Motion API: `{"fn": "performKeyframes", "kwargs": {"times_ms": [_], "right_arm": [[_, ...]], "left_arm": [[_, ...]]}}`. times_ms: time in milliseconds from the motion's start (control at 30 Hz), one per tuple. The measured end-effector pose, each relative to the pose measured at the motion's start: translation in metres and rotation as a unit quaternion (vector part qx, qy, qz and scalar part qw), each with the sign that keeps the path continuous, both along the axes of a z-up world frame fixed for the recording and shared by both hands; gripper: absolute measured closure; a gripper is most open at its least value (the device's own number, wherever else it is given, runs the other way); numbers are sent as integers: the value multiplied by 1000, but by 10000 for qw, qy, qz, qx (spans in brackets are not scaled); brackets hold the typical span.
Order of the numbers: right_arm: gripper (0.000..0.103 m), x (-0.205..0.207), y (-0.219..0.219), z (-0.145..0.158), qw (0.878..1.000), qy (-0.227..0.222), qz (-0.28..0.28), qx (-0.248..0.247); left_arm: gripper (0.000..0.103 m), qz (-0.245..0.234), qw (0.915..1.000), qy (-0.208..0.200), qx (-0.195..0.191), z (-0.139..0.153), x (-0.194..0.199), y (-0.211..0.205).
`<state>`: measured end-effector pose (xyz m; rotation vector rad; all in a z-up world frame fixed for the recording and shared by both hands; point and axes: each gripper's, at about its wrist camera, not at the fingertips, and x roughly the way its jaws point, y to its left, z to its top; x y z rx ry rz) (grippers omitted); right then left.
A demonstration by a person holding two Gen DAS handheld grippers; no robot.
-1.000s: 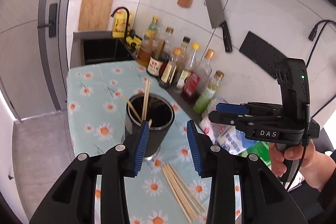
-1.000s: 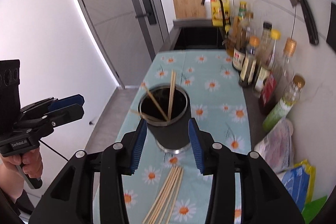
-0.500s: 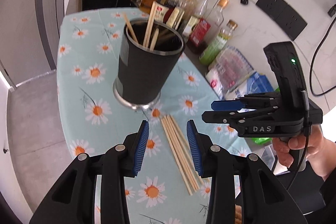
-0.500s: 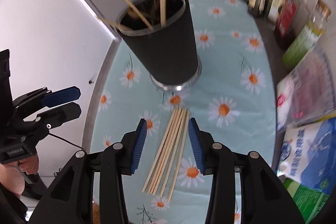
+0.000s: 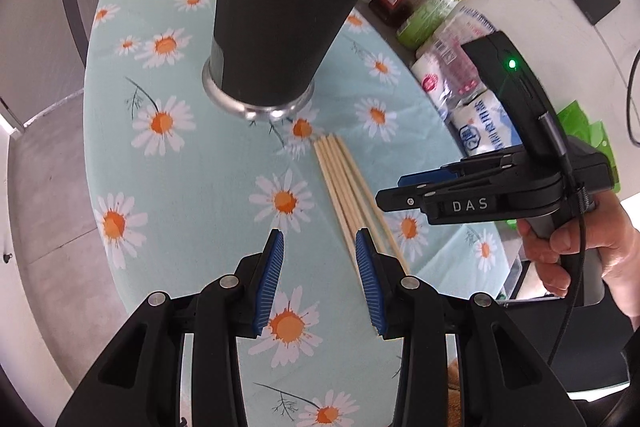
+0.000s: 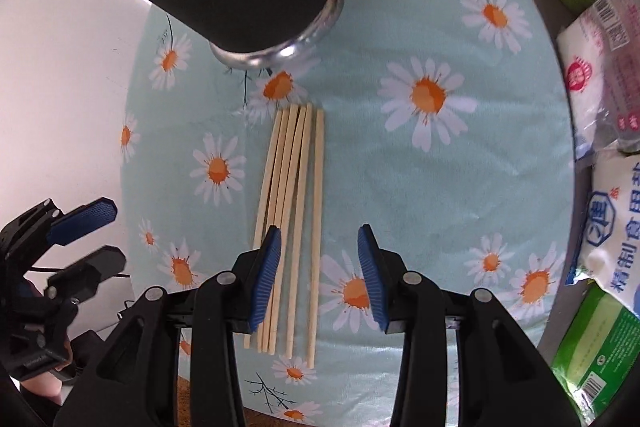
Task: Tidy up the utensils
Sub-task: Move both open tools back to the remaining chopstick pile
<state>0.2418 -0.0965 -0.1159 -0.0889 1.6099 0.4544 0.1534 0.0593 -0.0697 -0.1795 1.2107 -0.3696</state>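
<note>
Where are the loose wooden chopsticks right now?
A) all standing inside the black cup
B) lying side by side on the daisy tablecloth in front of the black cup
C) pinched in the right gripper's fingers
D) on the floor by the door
B: the loose chopsticks lie flat in a row on the tablecloth just before the black cup, with the right gripper open above them and gripping nothing.

Left gripper (image 5: pixel 319 279) open, empty, over daisy tablecloth (image 5: pixel 208 187). Loose chopsticks (image 5: pixel 352 199) lie flat at 1 o'clock. Black holder (image 5: pixel 280 11) at 12, sticks inside. Right gripper (image 5: pixel 404 187) at 3, fingers apart.
</note>
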Motion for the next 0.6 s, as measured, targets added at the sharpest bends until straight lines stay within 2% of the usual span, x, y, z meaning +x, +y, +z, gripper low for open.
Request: {"fn": "performKeyframes", "kwargs": {"times_ms": [300,467,600], "right_arm": [[81,2,7,-14,9993,125,-8,-364],[81,-6,17,-20,9980,-38,46,-625],[85,-17,32,-25,9952,-255,115,-934]], "left_arm": [[67,-71,9993,379,16,-26,-7,-2],[67,-57,9988,485,8,-33,-7,-3],[67,-31,9987,495,129,-35,-6,-5]]}}
